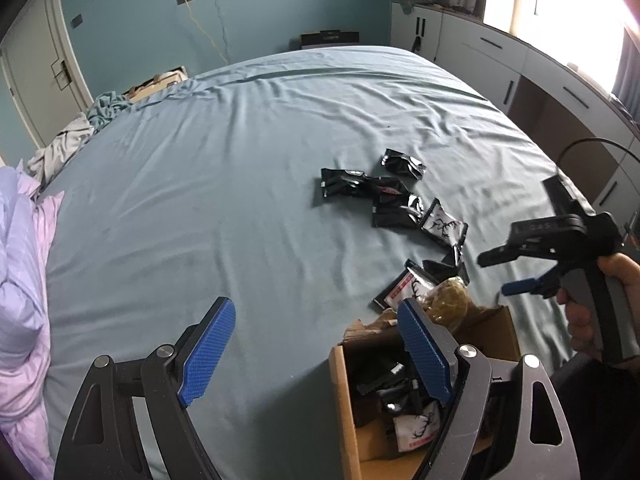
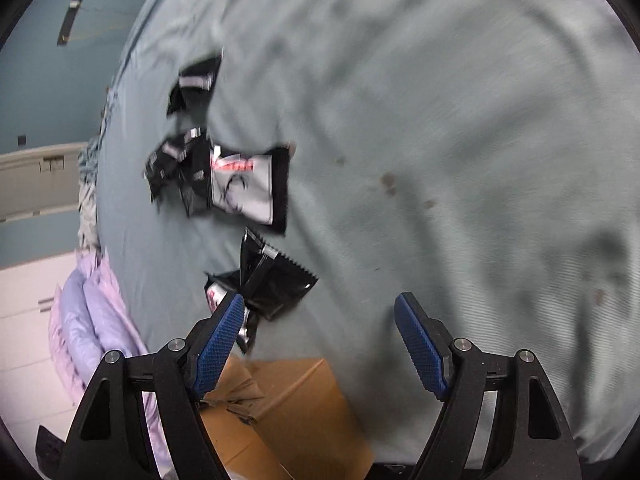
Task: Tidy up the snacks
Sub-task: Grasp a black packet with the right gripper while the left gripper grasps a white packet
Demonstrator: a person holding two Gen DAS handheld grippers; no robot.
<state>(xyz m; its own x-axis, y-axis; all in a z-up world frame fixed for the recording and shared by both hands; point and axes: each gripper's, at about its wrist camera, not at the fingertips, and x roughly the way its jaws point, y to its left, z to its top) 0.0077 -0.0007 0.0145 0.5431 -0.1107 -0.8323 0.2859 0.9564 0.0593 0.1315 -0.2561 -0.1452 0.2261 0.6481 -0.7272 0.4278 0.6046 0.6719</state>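
Several black and white snack packets [image 1: 394, 200] lie scattered on the blue bed sheet [image 1: 224, 184]. A cardboard box [image 1: 344, 412] at the near right holds several packets. My left gripper [image 1: 316, 344] is open and empty, its right finger over the box. My right gripper [image 1: 508, 272] shows at the right, held by a hand above the sheet near the box. In the right wrist view the right gripper [image 2: 320, 340] is open and empty above the sheet, with packets [image 2: 244, 188] ahead to the left and the box [image 2: 296, 412] below it.
A pink and lilac duvet [image 1: 20, 288] lies at the bed's left edge. Crumpled clothes [image 1: 76, 136] sit at the far left. White drawers [image 1: 520, 64] run along the right wall under a bright window. A door [image 1: 36, 68] is at the far left.
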